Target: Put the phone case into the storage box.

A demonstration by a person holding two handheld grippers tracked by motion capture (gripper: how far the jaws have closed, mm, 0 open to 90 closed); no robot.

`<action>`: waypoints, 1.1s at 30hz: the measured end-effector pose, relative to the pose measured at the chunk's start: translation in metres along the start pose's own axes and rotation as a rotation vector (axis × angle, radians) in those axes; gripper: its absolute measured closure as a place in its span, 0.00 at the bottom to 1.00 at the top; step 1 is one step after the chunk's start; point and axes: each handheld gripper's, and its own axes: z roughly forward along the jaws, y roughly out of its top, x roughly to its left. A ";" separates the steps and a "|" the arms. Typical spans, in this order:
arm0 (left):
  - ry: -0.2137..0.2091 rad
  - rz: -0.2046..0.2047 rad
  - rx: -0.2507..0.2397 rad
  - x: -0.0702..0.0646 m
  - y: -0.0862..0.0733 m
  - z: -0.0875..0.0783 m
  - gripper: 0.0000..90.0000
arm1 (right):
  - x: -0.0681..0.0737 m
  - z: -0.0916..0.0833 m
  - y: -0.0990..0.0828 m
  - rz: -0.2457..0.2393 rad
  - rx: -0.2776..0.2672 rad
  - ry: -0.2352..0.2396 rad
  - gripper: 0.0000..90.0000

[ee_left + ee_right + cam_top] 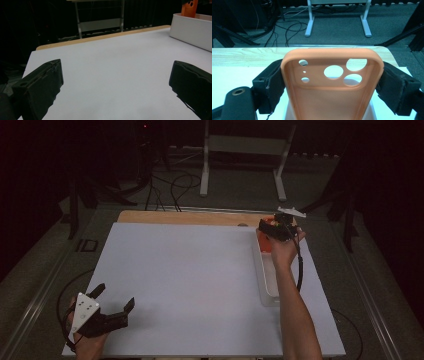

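- Phone case (332, 95), orange and soft-looking, stands upright between the two pads of the right claw (332, 85), with its camera cut-outs at the top and its hollow inner side facing the claw's camera.
- Both black pads press on the case's long edges, so the right claw is clamped on it across its width.
- In the high view the right claw (276, 230) holds the case (265, 240) at the far end of a white tray (270, 285), which runs back from the claw toward the person, under the forearm.
- Just below the case, in the right gripper view, the tray's white wall (372, 110) shows; whether the case touches it I cannot tell.
- Beyond the right claw lies the wooden far edge of the bench (244, 56), then grey floor with cables and a white frame (337, 17).
- The left claw (116, 296) rests well apart from the case, at the near corner of the white bench (190, 270); its pads stand wide apart with bare white surface between them.
- Ahead of the left claw (116, 82) and off to its right, the tray wall (190, 32) rises, with the orange case (189, 8) above it.
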 end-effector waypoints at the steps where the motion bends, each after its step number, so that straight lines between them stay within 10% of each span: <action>1: 0.000 0.000 0.000 0.000 0.000 0.000 0.00 | 0.000 0.000 -0.001 0.003 0.002 -0.002 0.18; 33: 0.006 0.000 -0.002 0.001 0.000 -0.002 0.00 | 0.001 0.009 -0.010 -0.025 0.026 -0.008 0.17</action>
